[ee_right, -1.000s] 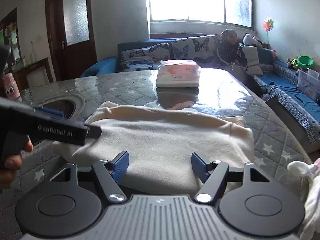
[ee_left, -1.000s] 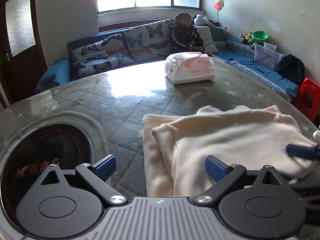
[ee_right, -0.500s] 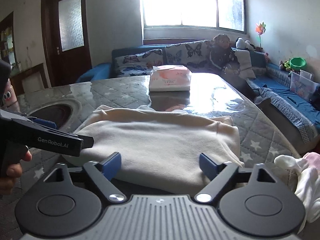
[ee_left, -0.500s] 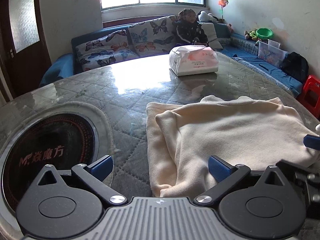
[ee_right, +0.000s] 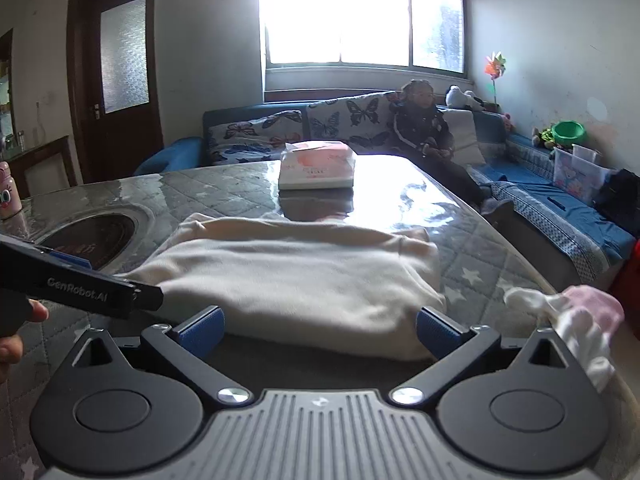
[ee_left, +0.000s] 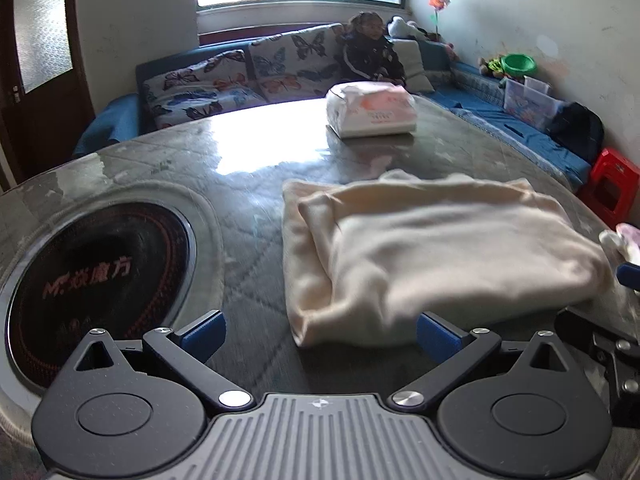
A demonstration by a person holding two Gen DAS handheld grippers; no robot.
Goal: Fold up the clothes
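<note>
The cream garment [ee_right: 296, 276], soft, light and floppy, is best pinched at its near folded edge; the right claw [ee_right: 318, 330] is opening wide and the left claw [ee_left: 320, 334] stands wide, both empty.

A home living room: blue corner sofa [ee_right: 560, 216] with butterfly-print cushions [ee_right: 344, 120], person seated [ee_right: 420, 128], soft toys [ee_right: 460, 98], paper pinwheel [ee_right: 495, 66], red plastic stool [ee_left: 612, 184], dark wooden glazed door [ee_right: 120, 80], quilted glass-covered worktop [ee_left: 248, 184] with inset round black cooktop [ee_left: 100, 276].

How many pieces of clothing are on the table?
2. A folded cream garment lies mid-table, and a crumpled white and pink piece sits at the table's right edge. More may lie out of view.
</note>
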